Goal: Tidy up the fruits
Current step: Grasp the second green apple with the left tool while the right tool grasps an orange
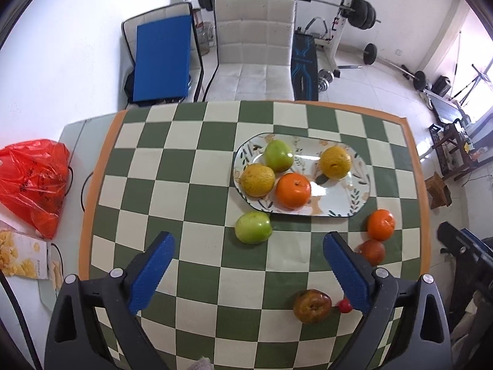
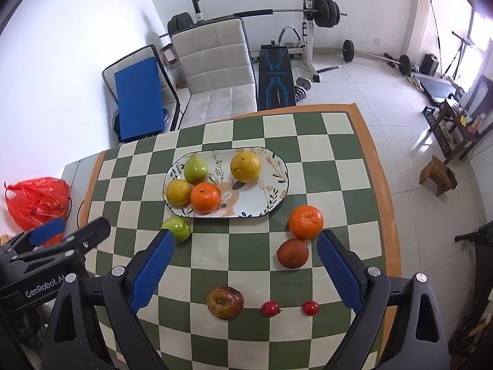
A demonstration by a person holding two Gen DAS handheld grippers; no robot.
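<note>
We judge the task about half done; the plate (image 2: 279, 195) at the worktop's far middle holds four fruits; six wait outside it, such as the green apple (image 2: 176, 228) touching its near rim; our left gripper (image 1: 249, 273) and right gripper (image 2: 246, 271) keep fingers wide, holding nothing.

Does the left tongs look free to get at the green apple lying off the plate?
Probably yes. The left tongs are open and empty, and the green apple lies just ahead between the tips, on open tablecloth just beside the plate rim, with nothing in between.
</note>
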